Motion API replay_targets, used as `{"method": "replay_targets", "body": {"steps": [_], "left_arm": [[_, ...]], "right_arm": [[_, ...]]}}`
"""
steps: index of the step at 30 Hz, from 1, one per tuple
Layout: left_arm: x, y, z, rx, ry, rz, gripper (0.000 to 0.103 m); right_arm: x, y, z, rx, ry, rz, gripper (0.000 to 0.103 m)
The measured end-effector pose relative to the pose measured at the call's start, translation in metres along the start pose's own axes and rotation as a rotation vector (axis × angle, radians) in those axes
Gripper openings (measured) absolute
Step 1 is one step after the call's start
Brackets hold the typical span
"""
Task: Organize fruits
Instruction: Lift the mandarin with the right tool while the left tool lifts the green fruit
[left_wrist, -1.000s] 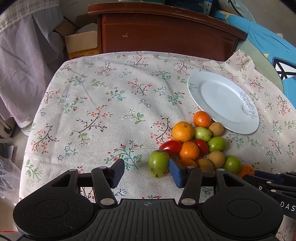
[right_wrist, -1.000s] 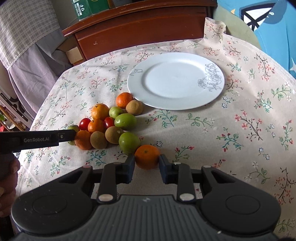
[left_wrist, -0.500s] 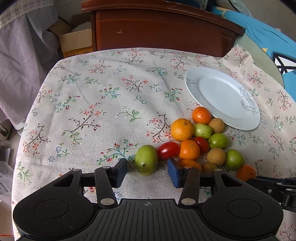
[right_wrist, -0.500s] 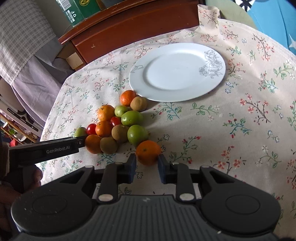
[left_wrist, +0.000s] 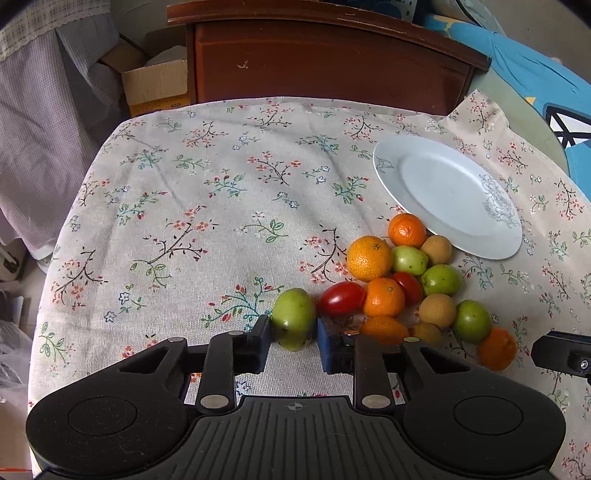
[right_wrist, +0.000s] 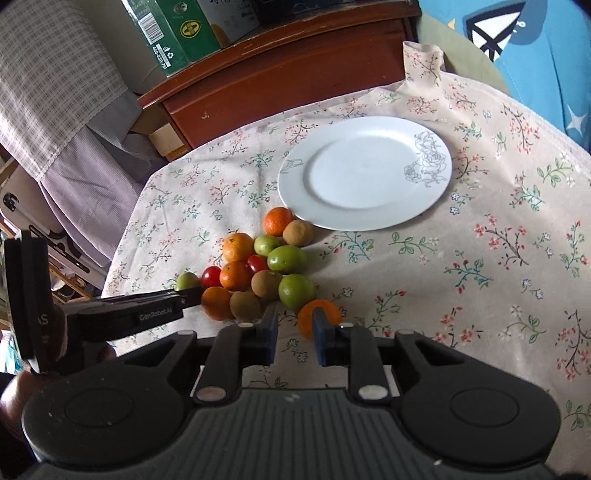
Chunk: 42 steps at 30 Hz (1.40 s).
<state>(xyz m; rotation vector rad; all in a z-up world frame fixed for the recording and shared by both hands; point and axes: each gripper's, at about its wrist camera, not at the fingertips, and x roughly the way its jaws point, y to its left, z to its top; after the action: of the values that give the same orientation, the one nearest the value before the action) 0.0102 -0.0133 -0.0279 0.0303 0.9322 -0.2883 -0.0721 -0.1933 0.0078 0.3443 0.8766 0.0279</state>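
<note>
A white plate (left_wrist: 443, 192) (right_wrist: 362, 173) lies bare on the flowered tablecloth. Beside it sits a pile of fruit (left_wrist: 388, 295) (right_wrist: 258, 266): mandarins, green fruits, brown fruits and small red tomatoes. At the pile's left end, my left gripper (left_wrist: 293, 325) (right_wrist: 195, 291) is closing on a green fruit (left_wrist: 293, 314), with both blue pads against its sides. My right gripper (right_wrist: 295, 314) is shut with only cloth between its pads. A mandarin (right_wrist: 328, 312) (left_wrist: 496, 349) rests on the cloth just past its right fingertip, partly hidden by it.
A dark wooden cabinet (left_wrist: 325, 62) stands behind the table, with a cardboard box (left_wrist: 159, 85) to its left and a green carton (right_wrist: 177, 29) on top. Checked fabric (left_wrist: 44, 129) hangs at the left. Blue cloth (left_wrist: 535, 74) lies at the right. A hand (right_wrist: 14, 398) holds the left gripper.
The left jaws have drawn in until both pads meet the green fruit. The right jaws narrowed and lifted; the mandarin that sat between them now lies off past the right fingertip.
</note>
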Motion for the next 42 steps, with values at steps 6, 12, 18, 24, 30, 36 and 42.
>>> {"method": "replay_targets", "body": {"steps": [6,12,18,24,30,36,42], "left_arm": [[0.003,-0.002,0.001,0.006,-0.011,0.013,0.026],[0.003,-0.003,0.0,0.005,-0.017,0.011,0.025],[-0.009,0.002,0.002,-0.024,-0.039,-0.013,0.024],[-0.03,-0.003,0.01,-0.023,-0.084,-0.047,0.024],[-0.039,-0.018,0.02,0.033,-0.112,-0.068,0.024],[-0.038,-0.006,0.017,-0.013,-0.093,-0.048,0.024],[-0.045,-0.008,0.02,-0.016,-0.104,-0.061,0.024]], "right_arm": [[0.017,-0.007,-0.001,0.026,0.033,-0.02,0.034],[0.033,-0.001,-0.004,0.003,0.039,-0.053,0.031],[0.024,0.003,-0.001,0.02,0.022,-0.003,0.025],[0.007,0.011,0.016,0.007,-0.053,0.066,0.012],[0.009,0.008,0.027,-0.015,-0.046,0.057,0.013],[0.012,-0.01,0.013,0.034,-0.004,0.049,0.029],[0.032,0.011,0.005,-0.014,0.064,0.096,0.045]]}}
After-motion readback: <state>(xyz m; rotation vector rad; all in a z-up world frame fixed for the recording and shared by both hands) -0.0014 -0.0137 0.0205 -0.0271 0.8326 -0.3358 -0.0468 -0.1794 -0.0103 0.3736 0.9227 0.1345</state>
